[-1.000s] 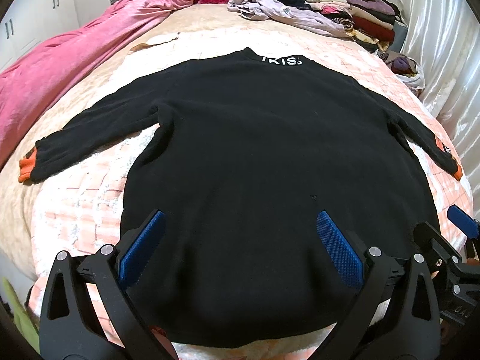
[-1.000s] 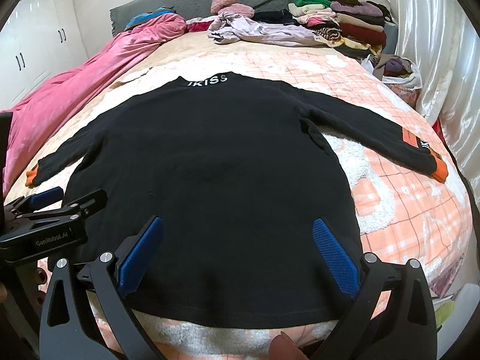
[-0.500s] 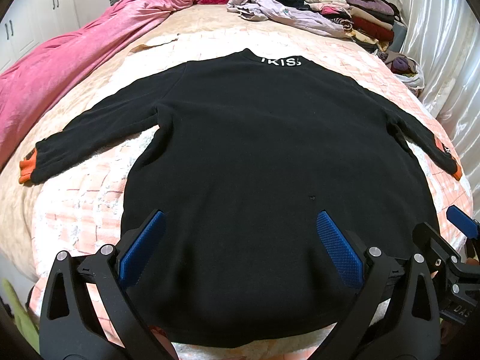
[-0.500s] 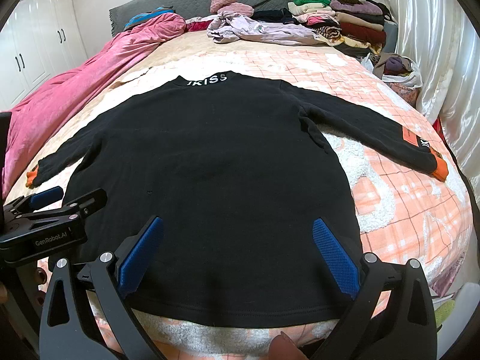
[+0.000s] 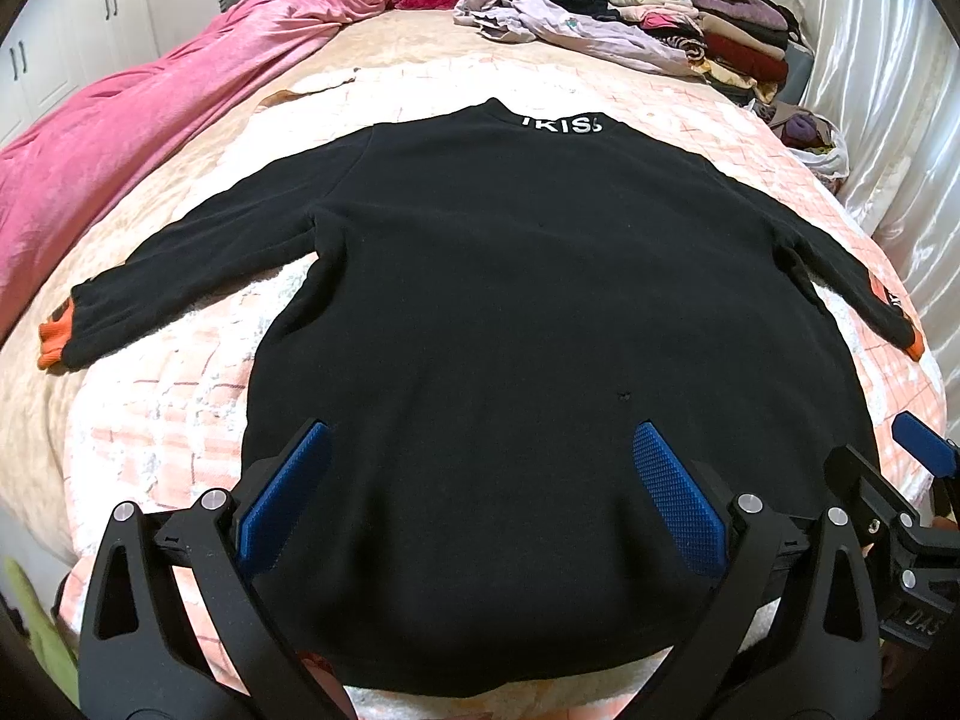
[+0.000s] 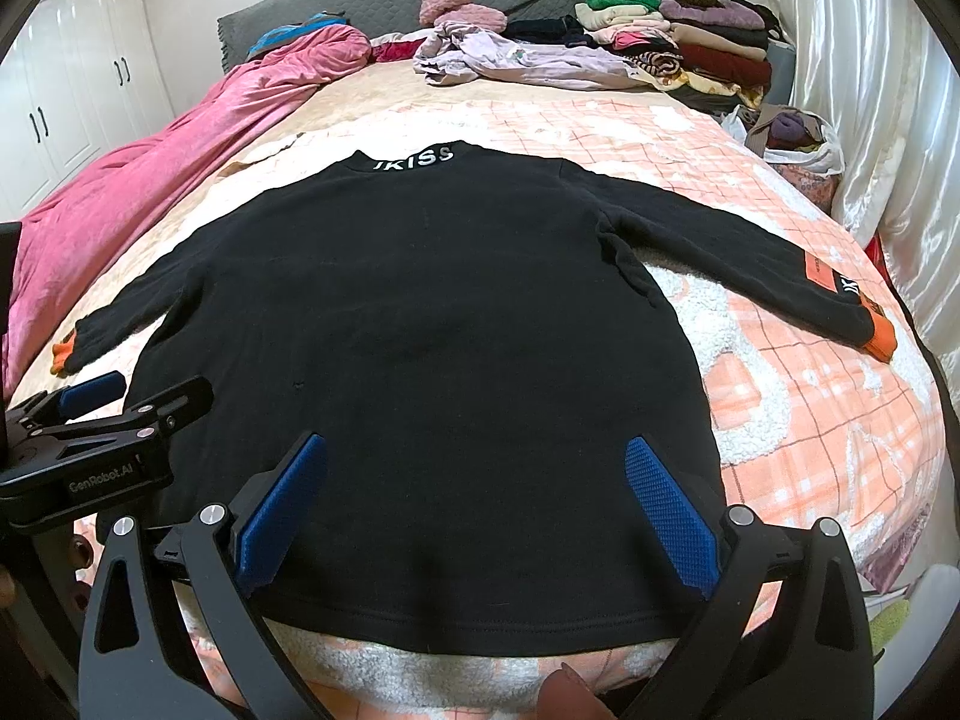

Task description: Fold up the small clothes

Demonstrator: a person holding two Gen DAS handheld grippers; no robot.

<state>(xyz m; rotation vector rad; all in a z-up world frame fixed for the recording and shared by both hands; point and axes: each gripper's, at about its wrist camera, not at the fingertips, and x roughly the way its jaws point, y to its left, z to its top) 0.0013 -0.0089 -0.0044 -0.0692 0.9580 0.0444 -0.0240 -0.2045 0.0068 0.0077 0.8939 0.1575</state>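
A black long-sleeved sweater [image 5: 510, 300] [image 6: 420, 312] lies flat on the bed, white lettering at its collar [image 5: 561, 125], both sleeves spread out with orange cuffs [image 5: 54, 339] [image 6: 879, 336]. My left gripper [image 5: 480, 486] hovers open over the hem's left half, nothing between its blue pads [image 5: 282, 498]. My right gripper [image 6: 474, 498] stands open over the hem's right half, also empty. Each gripper shows at the edge of the other's view: the right gripper [image 5: 900, 510] at the left wrist view's right edge, the left gripper [image 6: 102, 420] at the right wrist view's left edge.
A pink quilt [image 5: 132, 138] runs along the bed's left side. A lilac garment [image 6: 516, 60] and a stack of folded clothes [image 6: 678, 42] sit at the headboard end. A bag of clothes [image 6: 798, 138] lies by the curtain [image 6: 888, 90]. White cupboards [image 6: 60, 96] stand left.
Both grippers have crept slightly forward over the hem and stay open. The sweater has not moved.
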